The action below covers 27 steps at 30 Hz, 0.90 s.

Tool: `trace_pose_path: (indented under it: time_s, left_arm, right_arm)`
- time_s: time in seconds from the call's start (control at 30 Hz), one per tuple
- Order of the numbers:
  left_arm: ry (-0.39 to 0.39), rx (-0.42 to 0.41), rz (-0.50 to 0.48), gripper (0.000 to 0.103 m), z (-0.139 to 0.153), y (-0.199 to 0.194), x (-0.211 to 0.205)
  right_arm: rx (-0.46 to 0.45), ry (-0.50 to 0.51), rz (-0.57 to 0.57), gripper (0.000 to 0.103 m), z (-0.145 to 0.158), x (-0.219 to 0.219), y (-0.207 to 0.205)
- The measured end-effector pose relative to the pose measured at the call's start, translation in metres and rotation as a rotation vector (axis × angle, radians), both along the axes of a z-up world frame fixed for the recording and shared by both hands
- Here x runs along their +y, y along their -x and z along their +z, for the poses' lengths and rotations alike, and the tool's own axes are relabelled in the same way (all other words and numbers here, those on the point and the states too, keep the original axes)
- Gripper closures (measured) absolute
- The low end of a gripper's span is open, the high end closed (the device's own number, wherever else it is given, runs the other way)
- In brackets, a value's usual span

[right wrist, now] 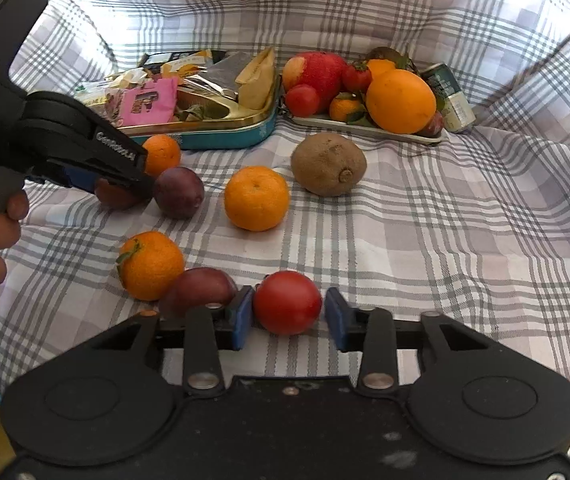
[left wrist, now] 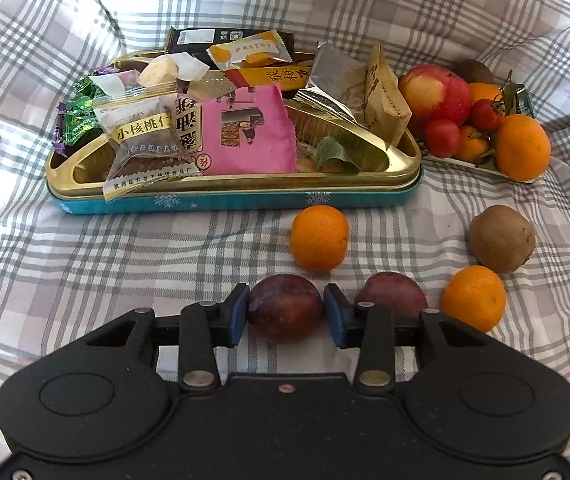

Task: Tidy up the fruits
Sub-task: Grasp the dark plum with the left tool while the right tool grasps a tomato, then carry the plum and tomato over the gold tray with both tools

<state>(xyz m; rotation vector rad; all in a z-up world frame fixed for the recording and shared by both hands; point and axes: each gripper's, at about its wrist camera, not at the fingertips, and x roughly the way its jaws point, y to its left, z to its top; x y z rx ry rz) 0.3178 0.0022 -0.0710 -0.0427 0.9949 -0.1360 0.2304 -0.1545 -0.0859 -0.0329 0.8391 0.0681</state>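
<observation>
My left gripper [left wrist: 285,314] has its blue pads against both sides of a dark purple plum [left wrist: 285,308] lying on the checked cloth. A second plum [left wrist: 391,294], two mandarins [left wrist: 319,238] [left wrist: 473,298] and a kiwi [left wrist: 501,238] lie near it. My right gripper [right wrist: 288,312] stands around a red tomato [right wrist: 287,302]; its left pad touches it, its right pad is a little apart. A plum [right wrist: 201,288] and a mandarin [right wrist: 151,264] lie to its left. The left gripper also shows in the right wrist view [right wrist: 125,188], on its plum.
A white plate [right wrist: 365,128] at the back right holds an apple [right wrist: 319,70], an orange [right wrist: 401,100], tomatoes and mandarins. A gold and teal tin [left wrist: 225,196] full of snack packets stands at the back. A can [right wrist: 451,98] stands behind the plate. Cloth folds rise all around.
</observation>
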Motion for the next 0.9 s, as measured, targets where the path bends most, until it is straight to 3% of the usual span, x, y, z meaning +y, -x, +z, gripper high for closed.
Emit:
trace_pose_path:
  time_s: [0.4, 0.9]
  left_arm:
    - [-0.046, -0.023, 0.029, 0.054, 0.034, 0.043, 0.004]
    - [-0.082, -0.044, 0.009, 0.054, 0.067, 0.152, -0.002]
  right_arm:
    - [0.014, -0.052, -0.04, 0.067, 0.019, -0.01, 0.022]
    - [-0.051, -0.088, -0.009, 0.067, 0.059, -0.009, 0.12]
